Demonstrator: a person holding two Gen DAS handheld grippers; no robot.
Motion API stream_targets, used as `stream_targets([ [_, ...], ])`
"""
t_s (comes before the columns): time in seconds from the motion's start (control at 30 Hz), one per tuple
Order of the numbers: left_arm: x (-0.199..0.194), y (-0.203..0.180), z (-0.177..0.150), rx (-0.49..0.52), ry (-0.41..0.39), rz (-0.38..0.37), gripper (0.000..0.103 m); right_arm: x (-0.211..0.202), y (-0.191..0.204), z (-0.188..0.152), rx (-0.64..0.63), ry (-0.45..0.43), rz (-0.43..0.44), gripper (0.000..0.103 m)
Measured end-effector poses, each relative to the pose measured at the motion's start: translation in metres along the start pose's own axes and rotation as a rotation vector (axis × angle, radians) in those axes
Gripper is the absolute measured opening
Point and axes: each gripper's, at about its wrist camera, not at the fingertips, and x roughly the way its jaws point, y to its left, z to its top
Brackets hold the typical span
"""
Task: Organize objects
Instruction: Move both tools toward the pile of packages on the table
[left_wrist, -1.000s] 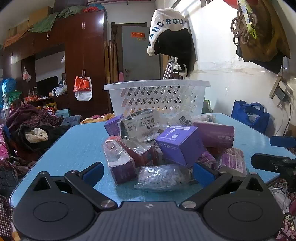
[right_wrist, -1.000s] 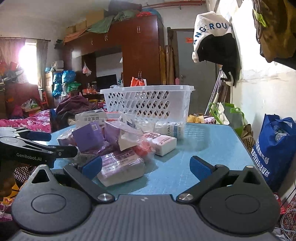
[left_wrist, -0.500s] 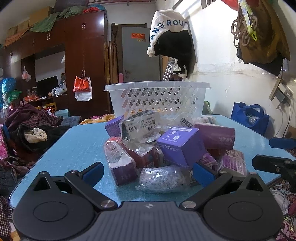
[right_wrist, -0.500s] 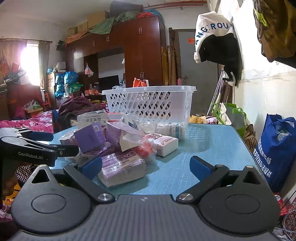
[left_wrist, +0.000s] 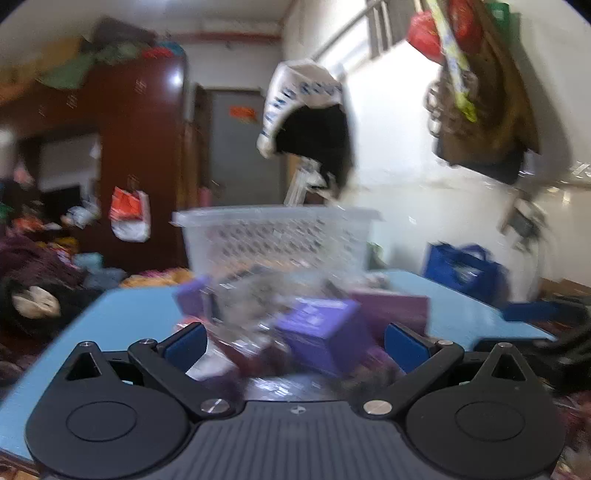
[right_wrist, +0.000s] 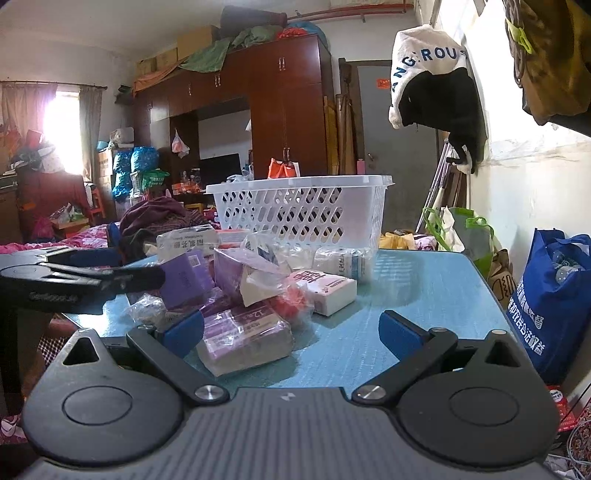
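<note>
A heap of boxes and plastic-wrapped packets lies on the blue table (right_wrist: 424, 288), in front of a white perforated basket (right_wrist: 303, 214). In the blurred left wrist view my left gripper (left_wrist: 293, 341) is open, its blue pads wide apart around the near edge of the heap, where a purple box (left_wrist: 317, 332) sits. The basket (left_wrist: 277, 240) stands behind the heap. My right gripper (right_wrist: 291, 332) is open too, just short of a wrapped purple packet (right_wrist: 245, 338). A white box with pink print (right_wrist: 325, 290) lies further back. The left gripper (right_wrist: 74, 280) shows at the left.
A blue shopping bag (right_wrist: 554, 295) stands on the floor right of the table, against the white wall. Hanging clothes (right_wrist: 436, 96) are above the table's far right. A bed with piled clothes (right_wrist: 155, 221) and a dark wardrobe (right_wrist: 273, 118) lie beyond the left side.
My left gripper has moved forward and tipped upward quickly, so its view is blurred and the heap sits lower between the fingers. The right gripper has edged slightly closer to the heap.
</note>
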Motion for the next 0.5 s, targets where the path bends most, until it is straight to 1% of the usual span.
stream_targets([
  [0.03, 0.0000, -0.0026, -0.0001, 0.016, -0.001, -0.003, 0.103, -0.0001, -0.0001, 0.0003, 0.001, -0.001, 0.000, 0.103],
  [0.07, -0.0009, -0.0066, -0.0005, 0.037, -0.012, 0.019, 0.103, -0.0002, -0.0003, 0.0004, 0.002, -0.001, 0.000, 0.103],
  [0.13, -0.0021, -0.0085, -0.0001, 0.042, -0.018, 0.057, 0.103, -0.0004, -0.0003, 0.0005, 0.001, -0.003, 0.002, 0.103],
  [0.23, -0.0020, -0.0040, 0.0003, 0.014, 0.008, 0.074, 0.103, -0.0002, -0.0012, 0.0003, 0.006, -0.006, 0.007, 0.103],
  [0.37, -0.0013, -0.0054, -0.0001, 0.023, 0.037, 0.128, 0.103, -0.0004, -0.0029, 0.0002, 0.021, -0.009, 0.019, 0.103],
  [0.5, -0.0014, -0.0055, -0.0021, 0.016, 0.060, 0.149, 0.101, -0.0025, -0.0020, 0.0004, 0.014, -0.020, 0.015, 0.103],
])
